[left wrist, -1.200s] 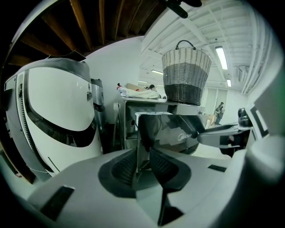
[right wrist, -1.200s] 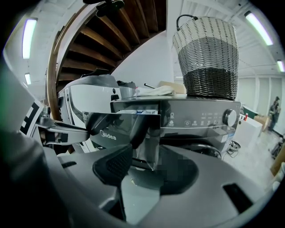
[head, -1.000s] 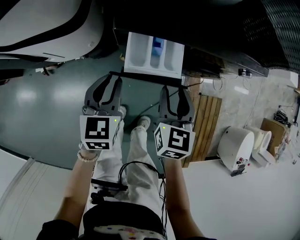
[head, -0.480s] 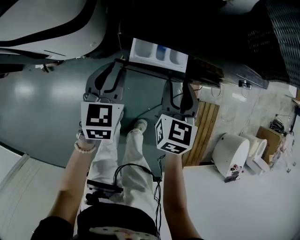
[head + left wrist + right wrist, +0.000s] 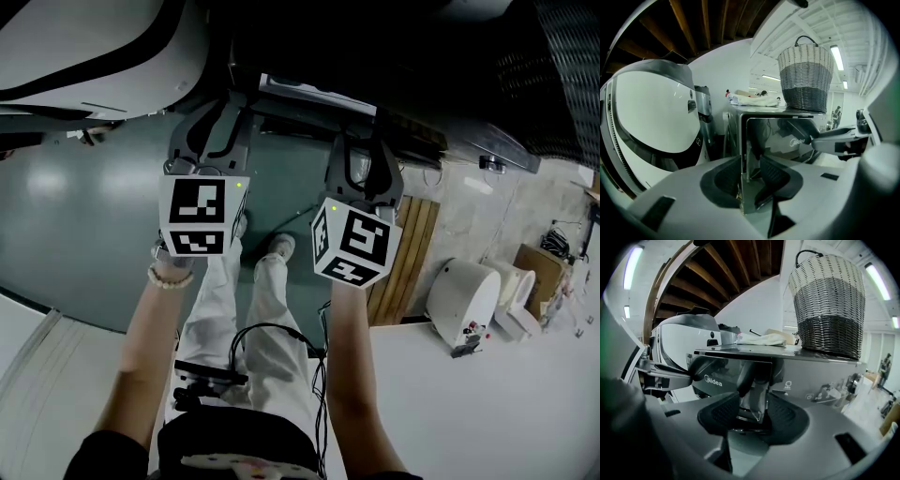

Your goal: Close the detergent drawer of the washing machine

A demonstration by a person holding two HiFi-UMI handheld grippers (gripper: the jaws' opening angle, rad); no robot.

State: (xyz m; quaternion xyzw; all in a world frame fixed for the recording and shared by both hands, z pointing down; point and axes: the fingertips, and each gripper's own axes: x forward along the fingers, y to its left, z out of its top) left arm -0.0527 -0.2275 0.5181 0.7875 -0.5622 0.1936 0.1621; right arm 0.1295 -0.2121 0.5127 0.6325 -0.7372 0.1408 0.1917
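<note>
At your far left stands a white rounded machine (image 5: pixel 94 47). Next to it, your left gripper (image 5: pixel 222 105) reaches to the left end of the drawer (image 5: pixel 309 89). In the left gripper view its jaws stand apart, one on each side of the drawer's shiny left edge (image 5: pixel 743 154), and the pads do not press on it. These jaws have just been opening.

The drawer is almost fully inside the washing machine (image 5: pixel 820 380). From the head view only a thin white strip of it shows under the dark front.

Your right gripper (image 5: pixel 361 145) is at the right part of the drawer. In the right gripper view its jaws are a little apart and hold nothing, with the drawer's glossy front (image 5: pixel 731 376) just ahead of them.

On top of the washing machine a cloth (image 5: pixel 761 338) lies, and to the right of it stands a woven basket (image 5: pixel 827 305).
</note>
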